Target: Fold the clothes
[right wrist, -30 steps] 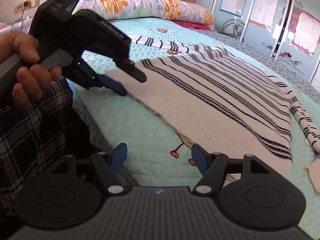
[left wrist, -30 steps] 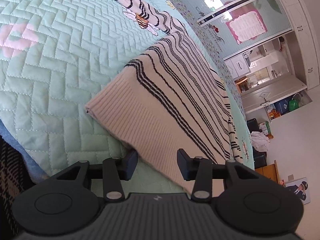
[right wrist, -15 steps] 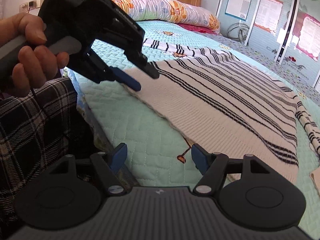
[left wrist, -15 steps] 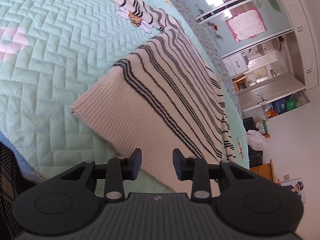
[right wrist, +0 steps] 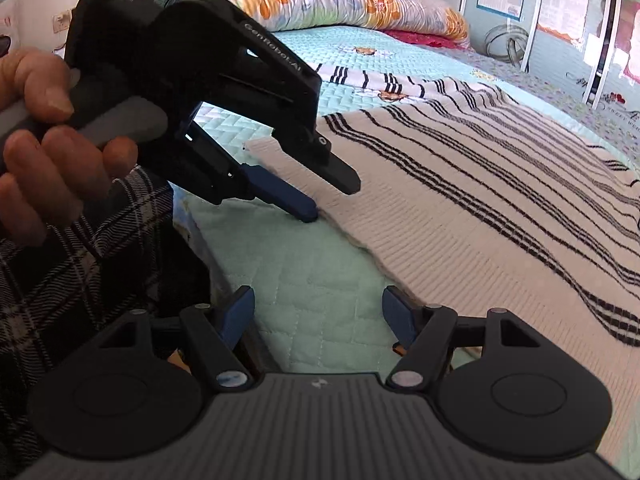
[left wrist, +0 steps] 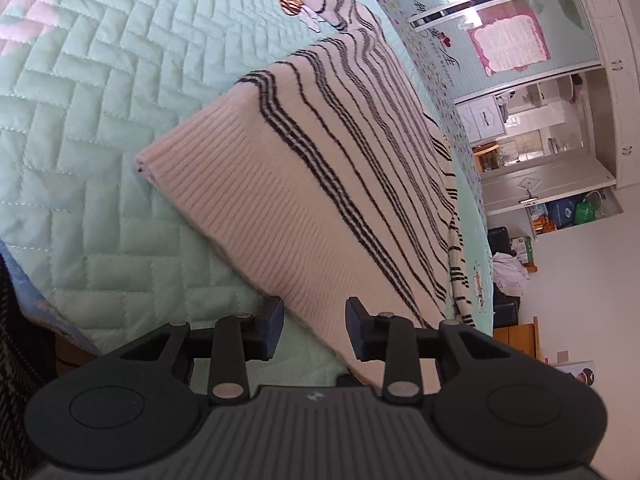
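On the quilted bed [left wrist: 100, 92] the striped sweater [left wrist: 320, 168] lies flat. The left gripper [right wrist: 332, 200] straddles its ribbed hem, jaws part-open, not pinching yet. The right gripper [right wrist: 318, 314] hangs wide open just short. I'd catch both layers before lifting.

The left hand-held gripper [left wrist: 314, 326] points down at the near ribbed hem of a cream sweater with thin black stripes [left wrist: 320, 176], which lies flat on the bed. Its jaws stand partly apart; the hem edge runs through the gap between them, and no pressing contact of the pads on the cloth can be made out. The sweater rests on a mint-green quilted bedspread [left wrist: 100, 112] stitched in a herringbone pattern. One hem corner lies to the upper left. A striped sleeve [left wrist: 456, 264] trails along the sweater's far side. Beyond the bed, a doorway [left wrist: 540, 152] opens onto another room.
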Demonstrator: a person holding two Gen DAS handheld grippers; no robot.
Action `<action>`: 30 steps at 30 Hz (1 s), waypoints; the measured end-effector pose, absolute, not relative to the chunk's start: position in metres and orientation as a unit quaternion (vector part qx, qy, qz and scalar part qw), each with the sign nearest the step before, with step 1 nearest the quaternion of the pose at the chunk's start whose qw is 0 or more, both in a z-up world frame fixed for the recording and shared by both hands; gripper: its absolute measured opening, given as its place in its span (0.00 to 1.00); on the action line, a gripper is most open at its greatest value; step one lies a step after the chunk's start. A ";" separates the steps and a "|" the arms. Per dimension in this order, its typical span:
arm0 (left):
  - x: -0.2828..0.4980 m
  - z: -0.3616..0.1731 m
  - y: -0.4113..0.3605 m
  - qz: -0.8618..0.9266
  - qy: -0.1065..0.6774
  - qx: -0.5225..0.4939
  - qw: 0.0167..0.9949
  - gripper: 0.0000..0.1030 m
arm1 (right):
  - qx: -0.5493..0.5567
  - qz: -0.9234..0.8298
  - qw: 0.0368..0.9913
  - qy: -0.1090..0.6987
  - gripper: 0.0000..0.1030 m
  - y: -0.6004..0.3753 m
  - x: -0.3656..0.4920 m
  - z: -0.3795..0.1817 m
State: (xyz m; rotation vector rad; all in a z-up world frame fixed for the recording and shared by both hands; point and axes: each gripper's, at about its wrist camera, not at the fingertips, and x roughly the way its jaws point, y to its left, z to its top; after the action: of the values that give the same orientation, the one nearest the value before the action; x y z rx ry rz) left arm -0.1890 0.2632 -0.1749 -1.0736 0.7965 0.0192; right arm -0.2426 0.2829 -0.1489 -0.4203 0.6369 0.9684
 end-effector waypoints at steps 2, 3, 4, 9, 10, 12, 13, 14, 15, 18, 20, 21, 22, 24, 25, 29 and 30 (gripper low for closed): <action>-0.188 -0.172 0.263 0.005 0.366 -0.500 0.784 0.34 | -0.196 0.453 0.818 0.295 0.69 0.284 -0.242 -0.148; -0.187 -0.171 0.263 0.003 0.365 -0.502 0.784 0.34 | -0.194 0.452 0.820 0.292 0.69 0.283 -0.242 -0.147; -0.186 -0.169 0.262 0.004 0.365 -0.502 0.784 0.34 | -0.193 0.451 0.822 0.290 0.69 0.283 -0.242 -0.146; -0.181 -0.164 0.259 -0.005 0.367 -0.497 0.786 0.35 | -0.194 0.450 0.825 0.283 0.69 0.283 -0.242 -0.144; -0.179 -0.165 0.259 -0.003 0.368 -0.499 0.785 0.35 | -0.195 0.449 0.825 0.281 0.69 0.283 -0.242 -0.144; -0.176 -0.166 0.259 0.000 0.369 -0.500 0.783 0.35 | -0.197 0.448 0.825 0.282 0.69 0.283 -0.241 -0.144; -0.174 -0.166 0.259 0.001 0.369 -0.500 0.784 0.35 | -0.199 0.447 0.826 0.279 0.69 0.283 -0.241 -0.144; -0.173 -0.166 0.258 0.002 0.369 -0.497 0.785 0.35 | -0.202 0.449 0.826 0.276 0.69 0.284 -0.241 -0.143; -0.171 -0.165 0.257 0.002 0.369 -0.495 0.787 0.35 | -0.206 0.450 0.825 0.273 0.69 0.284 -0.242 -0.143; -0.164 -0.167 0.256 0.004 0.368 -0.490 0.790 0.35 | -0.211 0.459 0.821 0.268 0.69 0.287 -0.242 -0.142; -0.160 -0.169 0.255 0.007 0.367 -0.489 0.791 0.35 | -0.211 0.468 0.816 0.268 0.69 0.290 -0.241 -0.141; -0.158 -0.169 0.255 0.008 0.367 -0.488 0.792 0.35 | -0.211 0.472 0.813 0.268 0.69 0.292 -0.240 -0.141; -0.157 -0.170 0.255 0.009 0.367 -0.487 0.792 0.35 | -0.212 0.477 0.811 0.265 0.69 0.294 -0.241 -0.141; -0.155 -0.171 0.256 0.010 0.368 -0.487 0.792 0.35 | -0.218 0.481 0.809 0.259 0.69 0.299 -0.241 -0.140; -0.155 -0.172 0.257 0.010 0.368 -0.488 0.792 0.35 | -0.219 0.482 0.808 0.258 0.69 0.301 -0.240 -0.141; -0.155 -0.172 0.259 0.010 0.364 -0.493 0.790 0.35 | -0.218 0.483 0.807 0.260 0.69 0.305 -0.238 -0.141; -0.155 -0.172 0.259 0.009 0.362 -0.494 0.790 0.35 | -0.218 0.483 0.807 0.258 0.69 0.305 -0.239 -0.140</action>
State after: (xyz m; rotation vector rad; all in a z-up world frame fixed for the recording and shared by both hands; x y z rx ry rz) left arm -0.1552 0.2594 -0.1717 -1.0645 0.7802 0.0198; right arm -0.2390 0.3052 -0.1404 -0.4674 0.5527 1.0338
